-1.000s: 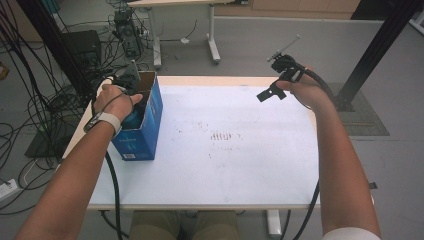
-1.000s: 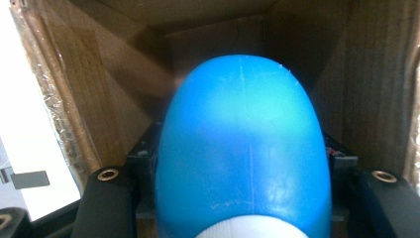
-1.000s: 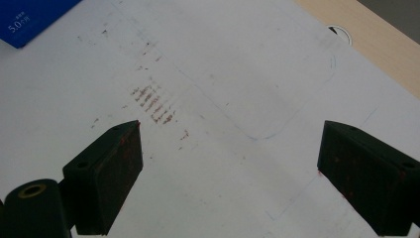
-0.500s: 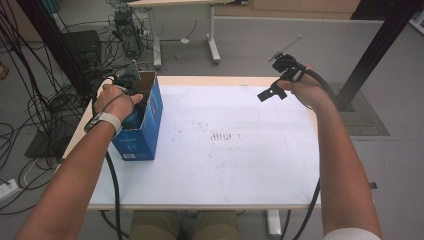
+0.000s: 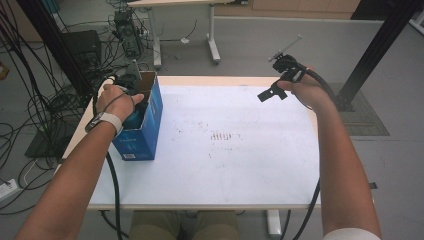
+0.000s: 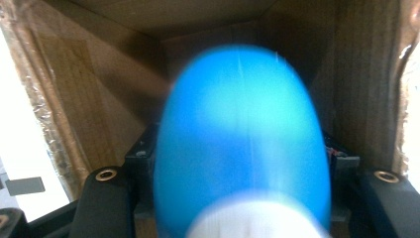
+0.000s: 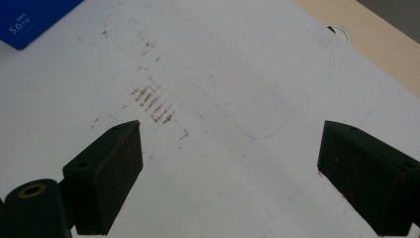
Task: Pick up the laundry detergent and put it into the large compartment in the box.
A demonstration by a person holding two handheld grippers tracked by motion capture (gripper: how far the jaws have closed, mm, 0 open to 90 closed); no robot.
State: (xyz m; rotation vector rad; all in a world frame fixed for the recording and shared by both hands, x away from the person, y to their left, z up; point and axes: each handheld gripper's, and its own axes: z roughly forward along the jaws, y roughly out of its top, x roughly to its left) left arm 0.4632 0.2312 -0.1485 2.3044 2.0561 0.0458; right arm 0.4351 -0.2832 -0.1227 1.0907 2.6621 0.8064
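Note:
A blue cardboard box (image 5: 146, 131) stands open-topped at the table's left edge. My left gripper (image 5: 134, 107) reaches down into it, under the person's left hand. In the left gripper view, a smooth blue egg-shaped object (image 6: 242, 144) sits blurred between the jaws, with the box's brown inner walls (image 6: 84, 114) around it. The dark pads (image 6: 141, 156) lie against its sides, and the jaws have just been opening slightly. My right gripper (image 5: 275, 90) hovers above the table's far right corner. Seen in its own view (image 7: 230, 168), it is open, with nothing between its pads (image 7: 116, 163).
A white sheet (image 5: 225, 170) covers the table, with reddish smudges (image 5: 222, 136) near its middle and a faint drawn outline (image 7: 277, 99). Cables and equipment (image 5: 125, 30) crowd the floor at left. Another table (image 5: 210, 30) stands behind, and a black post (image 5: 380, 45) rises at right.

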